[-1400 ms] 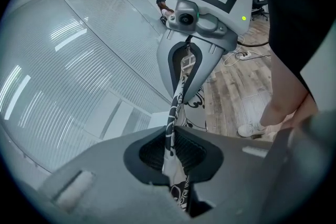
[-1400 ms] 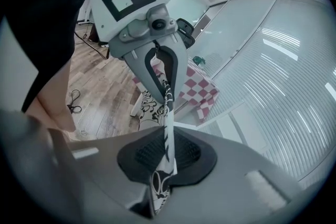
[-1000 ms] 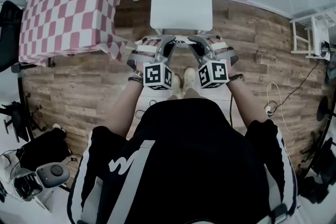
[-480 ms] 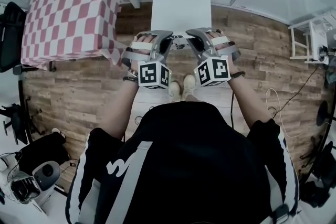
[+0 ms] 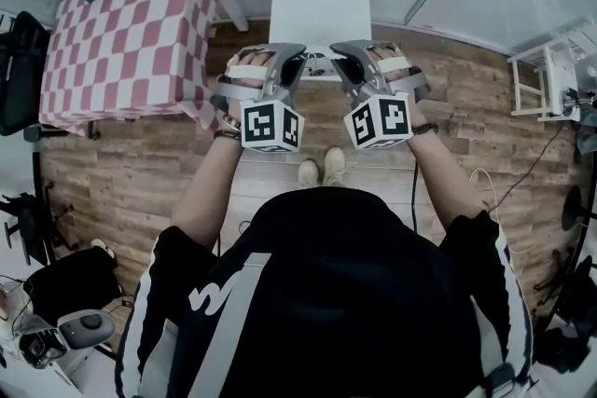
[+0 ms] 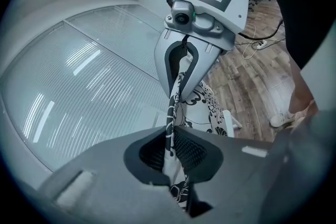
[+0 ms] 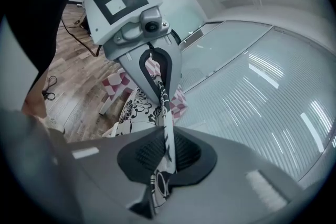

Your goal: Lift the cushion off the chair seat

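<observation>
A white chair (image 5: 319, 19) stands straight ahead of me. The cushion (image 5: 318, 65), white fabric with a black floral print, shows as a thin strip stretched between my two grippers, above the seat's front edge. My left gripper (image 5: 289, 70) is shut on its left edge, and the cloth runs through those jaws (image 6: 169, 152). My right gripper (image 5: 343, 70) is shut on the right edge, fabric pinched between its pads (image 7: 167, 152). Each gripper view shows the other gripper across the taut cushion (image 6: 210, 107), which hangs over a corner of the chair (image 6: 233, 120).
A table with a red-and-white checked cloth (image 5: 131, 23) stands left of the chair. A white rack (image 5: 550, 70) and cables (image 5: 485, 182) are on the wooden floor at right. A black office chair (image 5: 19, 61) sits far left. My feet (image 5: 322, 168) are below the grippers.
Both grippers have risen together with the cushion between them, and now show higher in the head view, over the front of the seat. The jaws stayed shut.
</observation>
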